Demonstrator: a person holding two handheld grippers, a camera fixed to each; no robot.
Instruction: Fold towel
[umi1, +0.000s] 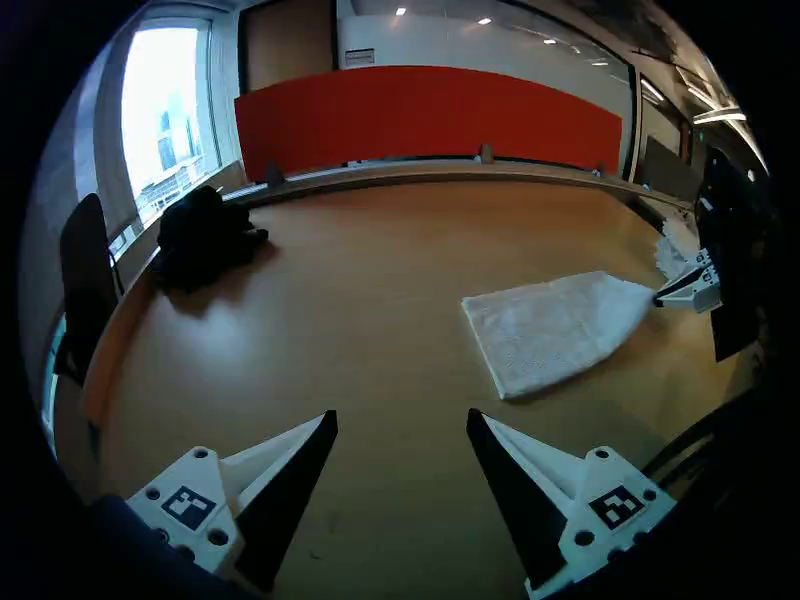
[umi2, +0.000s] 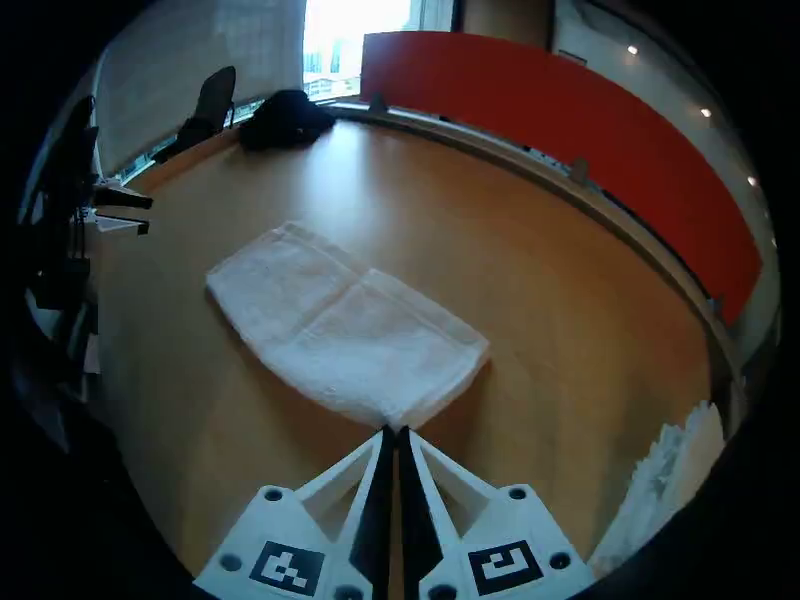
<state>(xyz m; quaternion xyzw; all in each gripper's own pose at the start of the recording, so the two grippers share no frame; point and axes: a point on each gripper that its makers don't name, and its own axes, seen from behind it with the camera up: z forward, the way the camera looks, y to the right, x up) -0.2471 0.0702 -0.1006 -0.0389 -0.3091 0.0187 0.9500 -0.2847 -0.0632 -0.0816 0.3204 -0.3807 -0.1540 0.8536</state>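
Towel lies folded on the wooden table, its near corner drawn to a point and pinched between the closed fingers of the right gripper. The left gripper hangs apart from the towel over bare wood, its jaws spread wide and holding nothing.

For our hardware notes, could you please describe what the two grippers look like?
The two match. The left gripper has two white, wedge-shaped fingers that taper to points, with black inner faces. Each finger's base carries a square black-and-white marker and small round holes. The right gripper has the same white fingers, black inner faces and square markers.
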